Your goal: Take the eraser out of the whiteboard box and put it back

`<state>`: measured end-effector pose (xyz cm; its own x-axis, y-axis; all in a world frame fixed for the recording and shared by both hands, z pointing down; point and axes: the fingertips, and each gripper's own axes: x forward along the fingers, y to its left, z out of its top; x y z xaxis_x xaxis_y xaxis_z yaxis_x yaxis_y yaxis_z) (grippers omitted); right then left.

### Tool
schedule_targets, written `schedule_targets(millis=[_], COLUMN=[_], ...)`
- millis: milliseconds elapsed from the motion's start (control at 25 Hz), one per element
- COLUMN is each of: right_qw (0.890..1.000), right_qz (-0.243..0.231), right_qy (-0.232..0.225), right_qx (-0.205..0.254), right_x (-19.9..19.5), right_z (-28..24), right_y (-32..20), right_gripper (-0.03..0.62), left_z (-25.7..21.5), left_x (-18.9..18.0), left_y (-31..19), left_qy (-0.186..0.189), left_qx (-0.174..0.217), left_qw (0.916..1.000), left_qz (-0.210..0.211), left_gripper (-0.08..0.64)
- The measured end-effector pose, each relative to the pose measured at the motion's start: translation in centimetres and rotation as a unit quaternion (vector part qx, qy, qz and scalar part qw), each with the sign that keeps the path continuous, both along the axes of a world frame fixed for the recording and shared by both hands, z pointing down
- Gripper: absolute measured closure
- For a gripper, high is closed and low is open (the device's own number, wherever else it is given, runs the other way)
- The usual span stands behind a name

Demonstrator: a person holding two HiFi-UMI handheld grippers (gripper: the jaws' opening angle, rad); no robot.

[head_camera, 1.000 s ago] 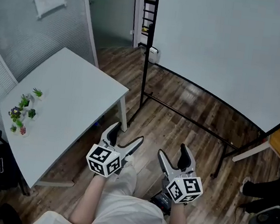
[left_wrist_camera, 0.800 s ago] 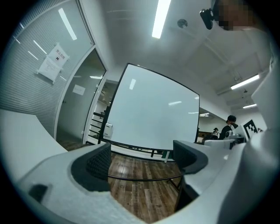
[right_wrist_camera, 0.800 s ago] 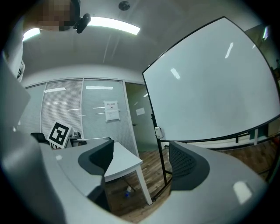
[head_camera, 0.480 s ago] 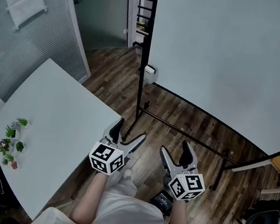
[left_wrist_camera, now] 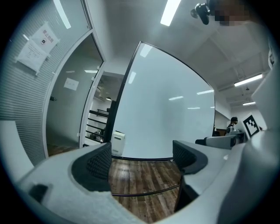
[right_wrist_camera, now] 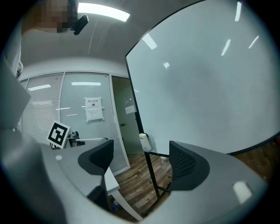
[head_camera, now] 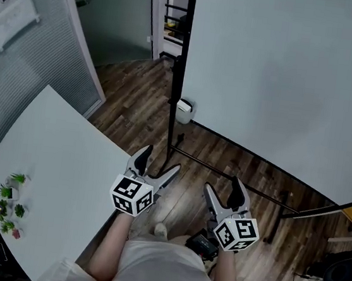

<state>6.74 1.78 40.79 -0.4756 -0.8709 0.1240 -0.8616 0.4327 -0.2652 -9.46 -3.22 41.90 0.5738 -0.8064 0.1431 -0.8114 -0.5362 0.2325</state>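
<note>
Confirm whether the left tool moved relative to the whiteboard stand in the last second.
Yes. In the head view, the left tool has moved forward, closer to the foot of the whiteboard stand.

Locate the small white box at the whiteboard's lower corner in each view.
Head view: white box centre, beside the black post.
Left gripper view: box left of centre, beside the picture's left-hand jaw.
Right gripper view: box near centre, between the jaws.
Shared landmark: the black post.
</note>
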Motion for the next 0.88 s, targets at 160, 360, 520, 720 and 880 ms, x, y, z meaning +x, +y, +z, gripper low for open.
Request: schedule_targets(millis=[160,360,520,720,880], right_qw=[1.000,1.000,1.000,1.000,1.000], right_qz=[0.008,0.000,-0.009,-0.007,-0.010], right_qy=[-0.002,0.000,0.001,-0.003,-0.003], right_qx=[-0.004,-0.003,0.003,0.010,0.004], right_x=[0.6,-0.4,-0.7,-0.3,-0.5], right_z=[0.6,0.6,0.5,0.1,0.5], right_y=[-1.8,-4.0,-6.0,-8.2,-9.5], right_gripper=[0.199,0.199,0.199,0.199,0.201], left_z=[0.1,0.5,0.4,0.3,0.8], left_x=[0.3,0.2,0.3,1.3,1.7], left_y=[-2.1,-4.0,-6.0,-8.1,-9.6], left_qy=[-0.003,-0.018,-0.021,-0.033,-0.037], left_qx=[0.001,-0.003,0.004,0.009,0.004], left_qw=[1.0000,0.9997,0.9997,0.9992,0.9990], left_qz=[0.005,0.013,0.009,0.023,0.027], left_gripper=[0.132,0.132,0.132,0.133,0.133])
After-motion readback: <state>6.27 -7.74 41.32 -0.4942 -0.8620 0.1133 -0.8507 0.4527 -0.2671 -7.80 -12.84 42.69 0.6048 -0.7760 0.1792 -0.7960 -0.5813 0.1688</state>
